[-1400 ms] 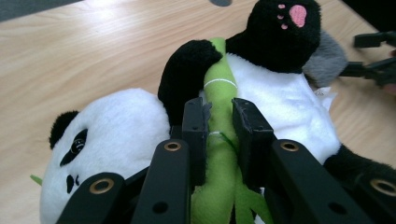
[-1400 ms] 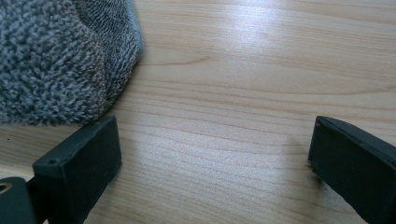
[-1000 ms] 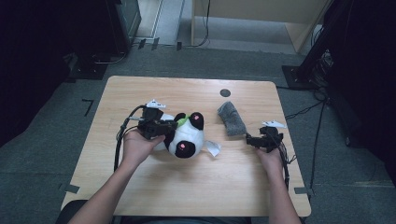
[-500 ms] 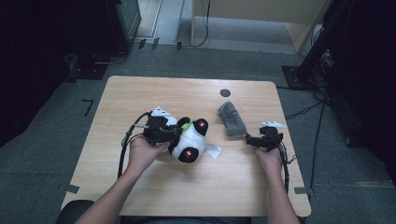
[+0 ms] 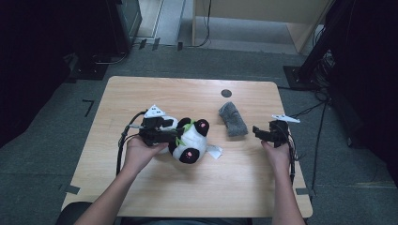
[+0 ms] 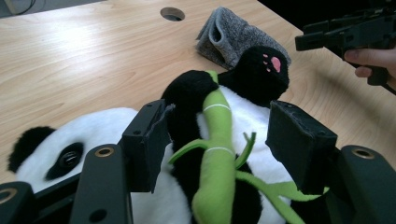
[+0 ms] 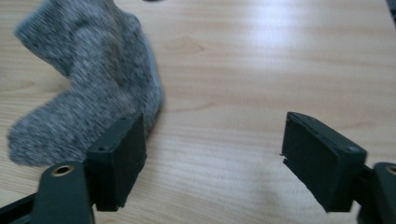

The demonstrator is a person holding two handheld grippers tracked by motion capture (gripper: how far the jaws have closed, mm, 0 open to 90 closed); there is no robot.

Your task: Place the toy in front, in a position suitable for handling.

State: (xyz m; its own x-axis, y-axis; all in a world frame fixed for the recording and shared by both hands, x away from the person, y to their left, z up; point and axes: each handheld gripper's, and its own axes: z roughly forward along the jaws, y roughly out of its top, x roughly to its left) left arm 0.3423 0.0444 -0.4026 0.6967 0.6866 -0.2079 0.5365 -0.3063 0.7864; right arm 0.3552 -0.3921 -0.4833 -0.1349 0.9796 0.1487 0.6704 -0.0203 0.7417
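1. One plush panda (image 5: 187, 140) lay on the bench, its belly between the left gripper's (image 6: 219, 140) parted jaws.
2. One green plush bamboo stalk (image 6: 215, 144) ran up the panda's front, between those same jaws.
3. One grey sock (image 7: 84, 88) lay just beyond the right gripper's (image 7: 215, 154) jaws, beside one of them.
4. One white tag (image 5: 214, 152) lay beside the panda.
5. Two grippers were there, one per hand.
6. One bench (image 5: 187, 93) carried everything, with one round hole (image 5: 226, 93).
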